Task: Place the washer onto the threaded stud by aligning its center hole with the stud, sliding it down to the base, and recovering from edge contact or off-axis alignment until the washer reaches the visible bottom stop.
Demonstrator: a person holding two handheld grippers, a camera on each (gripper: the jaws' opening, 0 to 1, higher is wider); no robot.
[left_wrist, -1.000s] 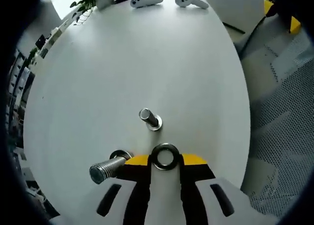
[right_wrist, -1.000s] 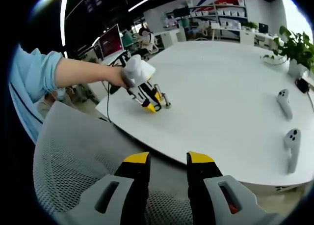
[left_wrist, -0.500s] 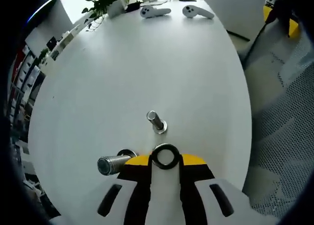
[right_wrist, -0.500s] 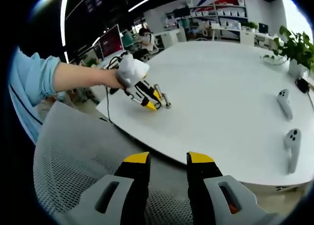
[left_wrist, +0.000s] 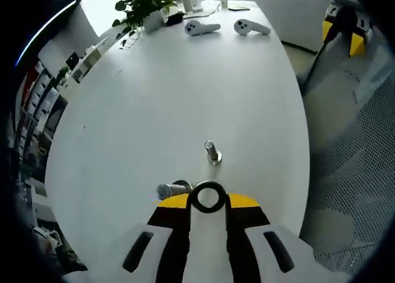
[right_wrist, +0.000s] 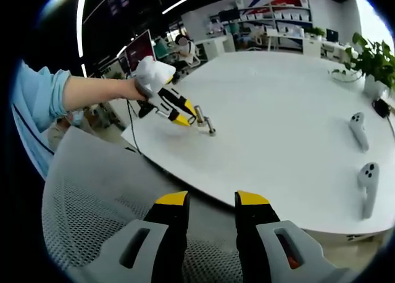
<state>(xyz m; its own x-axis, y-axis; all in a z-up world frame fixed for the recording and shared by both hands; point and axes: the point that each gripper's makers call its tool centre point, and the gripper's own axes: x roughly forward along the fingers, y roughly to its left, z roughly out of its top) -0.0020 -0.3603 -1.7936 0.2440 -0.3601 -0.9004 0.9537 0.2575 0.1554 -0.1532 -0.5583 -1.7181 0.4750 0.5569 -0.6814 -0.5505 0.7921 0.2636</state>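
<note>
Pinching a round steel washer (left_wrist: 207,197) flat between yellow-tipped jaws, the left hand-held gripper (left_wrist: 207,202) hovers over the smooth white tabletop (left_wrist: 185,85); two threaded studs (left_wrist: 212,152) stand nearby. Right hand-held gripper (right_wrist: 211,202) spread.

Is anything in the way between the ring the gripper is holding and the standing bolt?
Nothing visible. The washer sits in the left gripper, with bare white table up to the upright stud. Another stud lies beside the washer.
</note>
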